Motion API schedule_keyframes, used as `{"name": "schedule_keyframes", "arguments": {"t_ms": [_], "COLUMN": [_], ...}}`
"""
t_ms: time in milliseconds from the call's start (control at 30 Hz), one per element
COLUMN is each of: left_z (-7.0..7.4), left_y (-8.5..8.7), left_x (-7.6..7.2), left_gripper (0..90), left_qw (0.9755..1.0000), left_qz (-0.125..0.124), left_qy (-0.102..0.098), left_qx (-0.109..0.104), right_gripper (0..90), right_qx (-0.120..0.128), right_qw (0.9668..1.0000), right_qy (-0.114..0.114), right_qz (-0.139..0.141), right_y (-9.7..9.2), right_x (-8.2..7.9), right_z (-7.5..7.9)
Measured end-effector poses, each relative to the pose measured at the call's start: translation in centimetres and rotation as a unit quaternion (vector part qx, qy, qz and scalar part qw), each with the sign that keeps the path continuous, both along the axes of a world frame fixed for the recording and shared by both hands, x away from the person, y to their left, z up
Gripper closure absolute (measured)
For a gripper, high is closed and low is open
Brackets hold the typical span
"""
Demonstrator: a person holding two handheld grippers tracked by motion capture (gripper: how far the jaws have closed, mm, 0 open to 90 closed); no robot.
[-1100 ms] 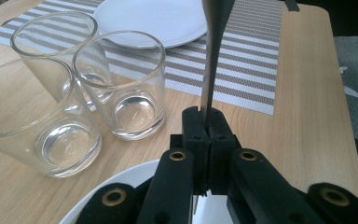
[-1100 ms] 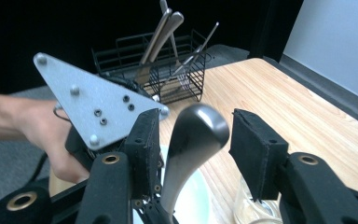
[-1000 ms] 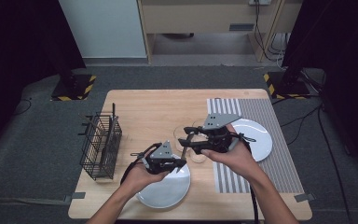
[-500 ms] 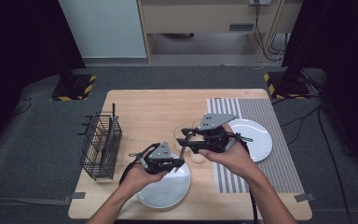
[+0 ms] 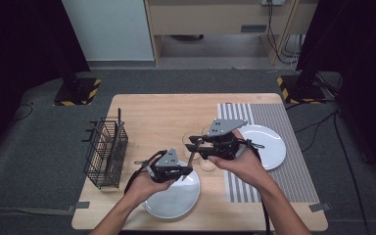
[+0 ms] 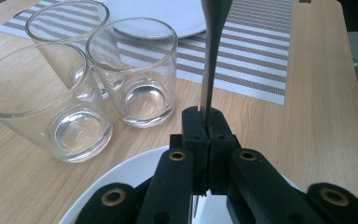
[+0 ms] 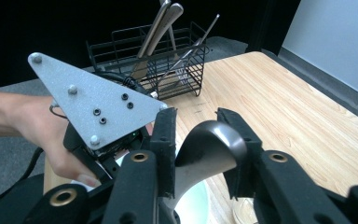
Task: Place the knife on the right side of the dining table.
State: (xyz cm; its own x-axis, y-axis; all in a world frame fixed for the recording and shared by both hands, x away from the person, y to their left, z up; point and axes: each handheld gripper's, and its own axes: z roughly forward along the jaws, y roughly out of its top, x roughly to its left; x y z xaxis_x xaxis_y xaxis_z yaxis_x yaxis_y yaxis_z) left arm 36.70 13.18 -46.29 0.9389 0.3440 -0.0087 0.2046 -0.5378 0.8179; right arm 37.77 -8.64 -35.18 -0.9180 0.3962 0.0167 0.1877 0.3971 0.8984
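Observation:
My left gripper is shut on the thin neck of a metal utensil, which stands nearly upright over the near white plate. In the high view the left gripper sits at the plate's far rim, and the right gripper faces it from above. The utensil's broad rounded top end lies between the jaws of my right gripper, touching both. These jaws have just been closing on it. Three empty glasses stand just beyond the plate.
A black wire basket with several utensils stands at the table's left edge. A striped placemat on the right bears a second white plate. A person's hands and forearms come in from the bottom.
The right gripper's jaws have narrowed around the utensil's top end. Both hands have kept their places.

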Motion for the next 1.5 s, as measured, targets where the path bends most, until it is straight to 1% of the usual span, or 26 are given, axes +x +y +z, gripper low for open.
{"name": "schedule_keyframes", "arguments": {"t_ms": [167,367,967,1200,1500], "left_z": [0.0,0.1,0.0,0.0,-0.1], "left_y": [0.2,0.4,0.2,0.3,0.5], "left_x": [0.0,0.0,-0.2,-0.2,-0.3], "left_gripper": [89.0,89.0,88.9,88.9,88.8], "left_qw": [1.0000,1.0000,0.9999,0.9999,0.9998], "left_qz": [0.000,-0.001,-0.009,-0.011,-0.013], "left_qy": [-0.001,-0.005,-0.002,-0.003,-0.003], "left_qx": [0.002,0.004,0.006,0.007,0.015], "right_gripper": [71.0,70.8,69.5,69.3,68.6], "right_qx": [-0.002,0.006,0.020,0.026,0.031], "right_qw": [1.0000,1.0000,0.9995,0.9993,0.9988], "right_qy": [0.000,0.005,0.022,0.027,0.036], "right_qz": [-0.001,-0.001,-0.009,-0.010,-0.011], "right_y": [-0.1,-0.6,-2.7,-3.1,-3.7], "right_x": [0.0,0.0,0.1,0.1,0.1], "right_z": [0.0,-0.3,-1.4,-1.8,-2.5]}}
